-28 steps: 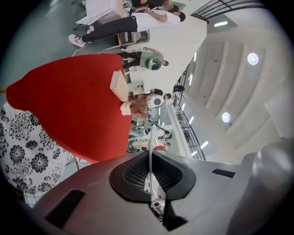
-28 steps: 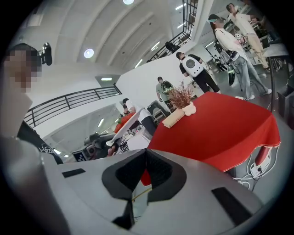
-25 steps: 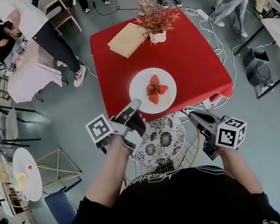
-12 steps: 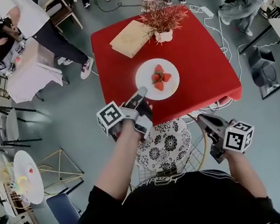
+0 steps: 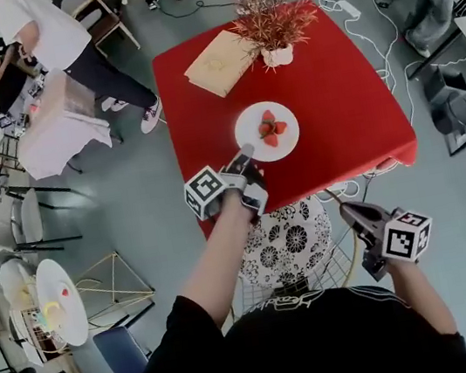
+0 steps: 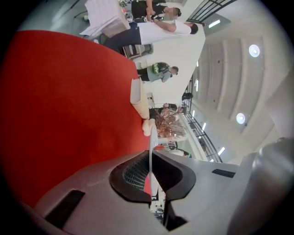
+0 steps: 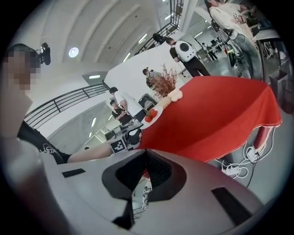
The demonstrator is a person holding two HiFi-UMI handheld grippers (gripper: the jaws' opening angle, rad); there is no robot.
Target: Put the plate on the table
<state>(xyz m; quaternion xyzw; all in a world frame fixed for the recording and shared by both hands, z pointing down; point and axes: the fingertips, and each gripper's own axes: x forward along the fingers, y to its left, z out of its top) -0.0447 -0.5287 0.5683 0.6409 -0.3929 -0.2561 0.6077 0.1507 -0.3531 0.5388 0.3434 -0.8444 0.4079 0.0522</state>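
The plate lies over the near half of the red counter with strawberries on it. The left hand-held gripper pinches its near rim, and in the left gripper view that rim runs edge-on between the closed jaws. Holding it by the rim with the gripper nearly level probably serves to keep the plate flat so the fruit does not slide. I cannot tell whether the base already rests on the cloth; it looks to be at or just above it. The right hand-held gripper hangs off the counter beside the patterned chair, jaws pressed together on nothing, likely parked there to stay out of the placing arm's way.

The plate is well in from the near edge, with bare cloth on both sides. Beyond it, a potted plant and a tan board stand well apart from it, so there seems no need to push further in. The path back toward the near edge looks open for the left gripper, with only the chair below.
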